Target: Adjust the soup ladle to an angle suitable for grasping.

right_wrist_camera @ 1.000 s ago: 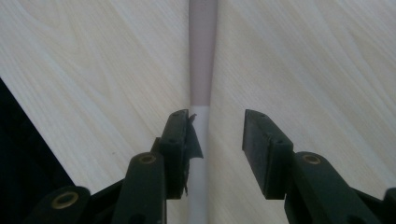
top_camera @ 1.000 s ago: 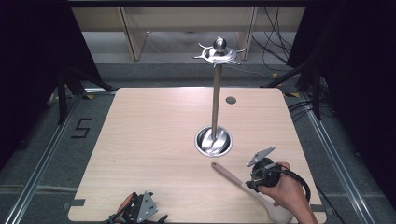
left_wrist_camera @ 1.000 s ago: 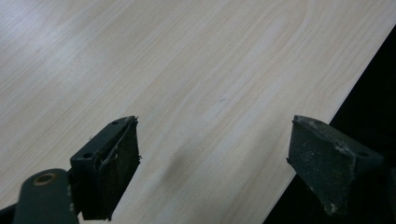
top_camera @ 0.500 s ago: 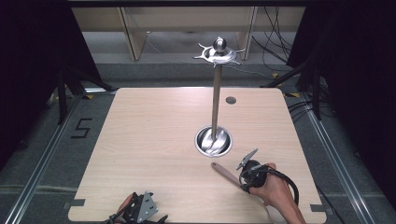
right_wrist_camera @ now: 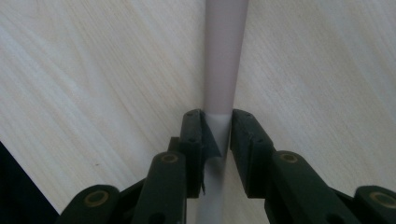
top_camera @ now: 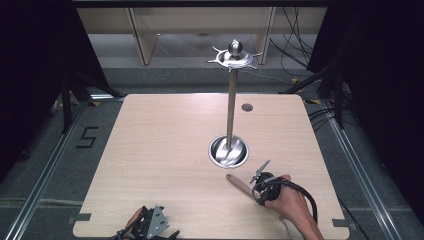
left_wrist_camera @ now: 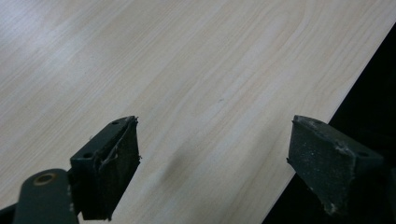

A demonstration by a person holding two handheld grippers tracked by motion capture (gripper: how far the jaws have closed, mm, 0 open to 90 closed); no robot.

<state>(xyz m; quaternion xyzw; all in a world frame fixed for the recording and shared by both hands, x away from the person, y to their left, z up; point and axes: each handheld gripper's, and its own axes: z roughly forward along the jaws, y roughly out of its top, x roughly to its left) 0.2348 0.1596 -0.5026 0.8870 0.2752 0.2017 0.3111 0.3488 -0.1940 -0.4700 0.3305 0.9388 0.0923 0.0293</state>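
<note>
I work in a lab-like recording bay: black curtains (top_camera: 30, 75) at nine and three o'clock, floor rails (top_camera: 45, 170), loose cables (top_camera: 295, 45) at one o'clock beyond my counter (top_camera: 150, 150).

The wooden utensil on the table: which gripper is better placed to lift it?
The right gripper: it is shut on the utensil handle. The left gripper is open at the near table edge.

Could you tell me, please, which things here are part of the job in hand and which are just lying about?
In play:
- right tool, shut on the utensil handle
- metal stand beside it, probably

Idle:
- left tool, open over the table
- cables behind the table
</note>
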